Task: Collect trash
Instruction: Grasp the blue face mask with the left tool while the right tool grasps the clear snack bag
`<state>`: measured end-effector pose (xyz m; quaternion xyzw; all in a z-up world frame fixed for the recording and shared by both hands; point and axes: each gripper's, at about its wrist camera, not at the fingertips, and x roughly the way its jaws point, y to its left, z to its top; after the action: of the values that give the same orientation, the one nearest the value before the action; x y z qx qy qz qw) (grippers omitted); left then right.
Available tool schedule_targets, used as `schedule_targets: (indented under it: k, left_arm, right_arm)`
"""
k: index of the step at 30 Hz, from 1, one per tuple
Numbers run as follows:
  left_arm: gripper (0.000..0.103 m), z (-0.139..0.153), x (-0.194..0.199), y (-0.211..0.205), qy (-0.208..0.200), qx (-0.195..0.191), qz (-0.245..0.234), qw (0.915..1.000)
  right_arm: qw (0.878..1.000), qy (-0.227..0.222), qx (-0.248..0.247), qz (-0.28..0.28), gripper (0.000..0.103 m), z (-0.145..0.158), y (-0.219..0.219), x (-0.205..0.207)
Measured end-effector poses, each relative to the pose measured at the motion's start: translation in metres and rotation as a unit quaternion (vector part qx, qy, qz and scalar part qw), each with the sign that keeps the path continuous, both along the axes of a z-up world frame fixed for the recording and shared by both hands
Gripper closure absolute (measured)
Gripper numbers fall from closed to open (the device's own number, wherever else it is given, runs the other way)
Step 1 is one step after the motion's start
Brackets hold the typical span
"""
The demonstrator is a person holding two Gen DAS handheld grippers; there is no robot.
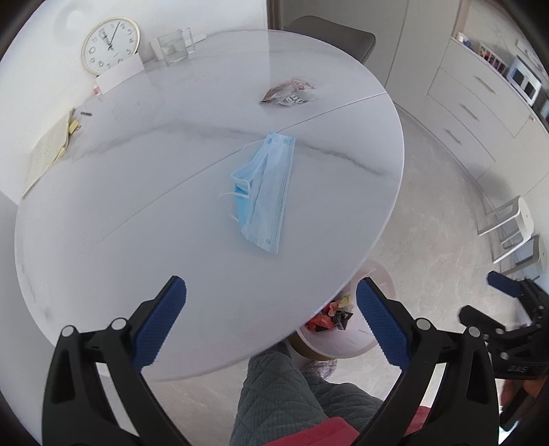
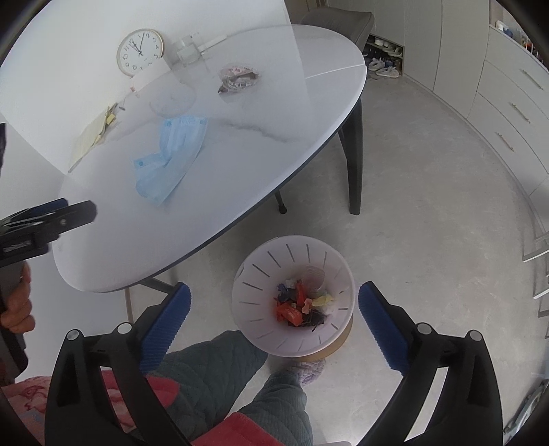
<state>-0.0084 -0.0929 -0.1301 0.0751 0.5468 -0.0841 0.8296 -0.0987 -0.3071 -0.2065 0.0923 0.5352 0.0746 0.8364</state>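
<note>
A blue face mask (image 1: 264, 192) lies on the white oval table (image 1: 120, 212), also seen in the right wrist view (image 2: 171, 157). Crumpled wrappers (image 1: 290, 92) lie farther back on the table, also in the right wrist view (image 2: 238, 79). A white bin (image 2: 291, 298) with several colourful wrappers stands on the floor beside the table; part of it shows in the left wrist view (image 1: 343, 329). My left gripper (image 1: 271, 308) is open and empty above the table's near edge. My right gripper (image 2: 274, 308) is open and empty above the bin.
A clock (image 1: 109, 44), a glass container (image 1: 173, 46), a white card and papers (image 1: 51, 147) sit at the table's far side. A chair (image 2: 343, 20) stands behind the table. Drawers (image 1: 473, 113) line the right wall. The person's legs (image 2: 223, 370) are below.
</note>
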Motion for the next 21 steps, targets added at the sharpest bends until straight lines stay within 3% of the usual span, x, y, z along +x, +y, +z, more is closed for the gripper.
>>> schedule_targets:
  k: [10,21]
  left_arm:
    - [0.008,-0.04,0.082,-0.007,0.019,0.009,-0.077,0.9968]
    - [0.008,-0.086,0.148,-0.013,0.054,0.002,-0.113,0.9921]
  right_arm:
    - [0.998,-0.009,-0.016,-0.053,0.004,0.019,0.014,0.017]
    - [0.994,0.008,-0.032,-0.107,0.004,0.016,0.05,0.053]
